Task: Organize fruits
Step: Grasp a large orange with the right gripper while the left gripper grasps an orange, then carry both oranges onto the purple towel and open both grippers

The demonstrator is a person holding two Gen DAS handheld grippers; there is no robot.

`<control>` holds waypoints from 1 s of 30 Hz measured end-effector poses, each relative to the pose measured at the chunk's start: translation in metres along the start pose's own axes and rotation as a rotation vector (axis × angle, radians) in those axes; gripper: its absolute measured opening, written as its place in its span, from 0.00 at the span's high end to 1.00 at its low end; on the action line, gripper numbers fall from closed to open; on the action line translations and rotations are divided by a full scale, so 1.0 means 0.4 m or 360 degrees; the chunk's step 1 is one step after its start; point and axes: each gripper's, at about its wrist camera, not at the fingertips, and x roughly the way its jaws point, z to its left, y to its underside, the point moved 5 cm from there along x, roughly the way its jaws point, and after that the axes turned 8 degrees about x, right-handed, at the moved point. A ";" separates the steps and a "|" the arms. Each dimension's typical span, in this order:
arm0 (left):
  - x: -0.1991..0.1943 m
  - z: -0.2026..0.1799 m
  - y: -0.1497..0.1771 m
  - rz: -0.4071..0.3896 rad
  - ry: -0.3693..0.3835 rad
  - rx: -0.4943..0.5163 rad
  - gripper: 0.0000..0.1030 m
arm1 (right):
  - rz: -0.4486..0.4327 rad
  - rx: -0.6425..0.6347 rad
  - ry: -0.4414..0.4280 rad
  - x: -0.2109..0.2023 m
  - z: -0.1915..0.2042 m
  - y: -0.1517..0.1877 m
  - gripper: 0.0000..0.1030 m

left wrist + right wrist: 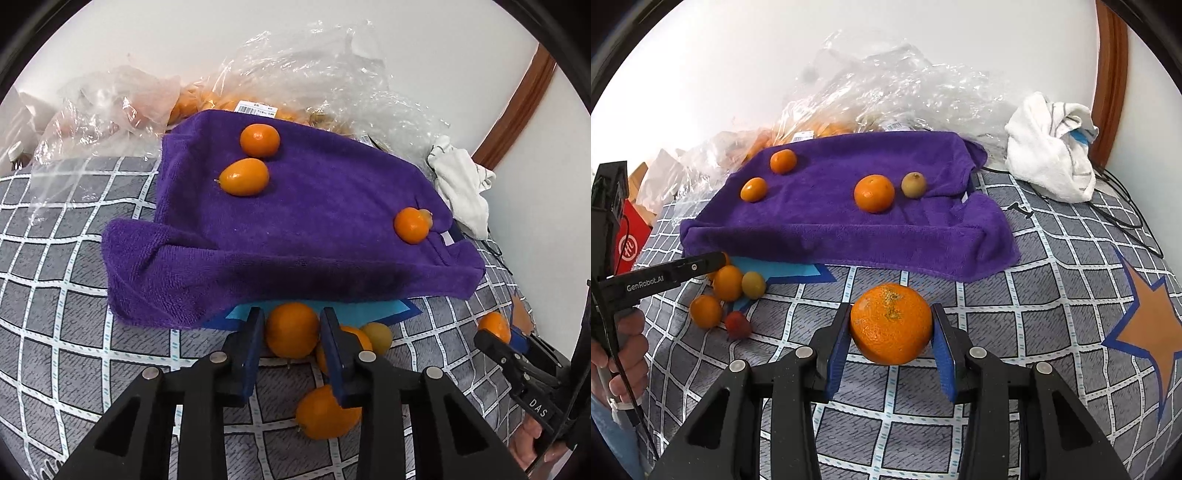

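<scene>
Two tongs working: my right tongs (891, 334) clamped on a large orange (891, 323) above the checked bedcover (1052, 295); my left tongs (291, 332) straddled a small orange (291, 329) beside the purple towel (295, 229).

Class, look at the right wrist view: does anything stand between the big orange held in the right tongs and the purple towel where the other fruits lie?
Nothing visible does. Only bare checked bedcover separates the big orange from the purple towel.
</scene>
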 end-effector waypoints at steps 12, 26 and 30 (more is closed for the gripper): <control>-0.018 0.023 0.009 -0.0006 -0.0145 0.0031 0.70 | -0.0011 -0.0002 0.0006 -0.012 0.002 -0.003 0.60; -0.042 0.001 0.006 -0.0045 -0.0184 0.0097 0.71 | -0.0071 0.0014 0.0000 -0.056 -0.006 -0.014 0.60; -0.072 0.007 -0.004 -0.0067 -0.0182 0.0078 0.71 | -0.0077 0.0029 -0.0011 -0.059 -0.007 -0.019 0.60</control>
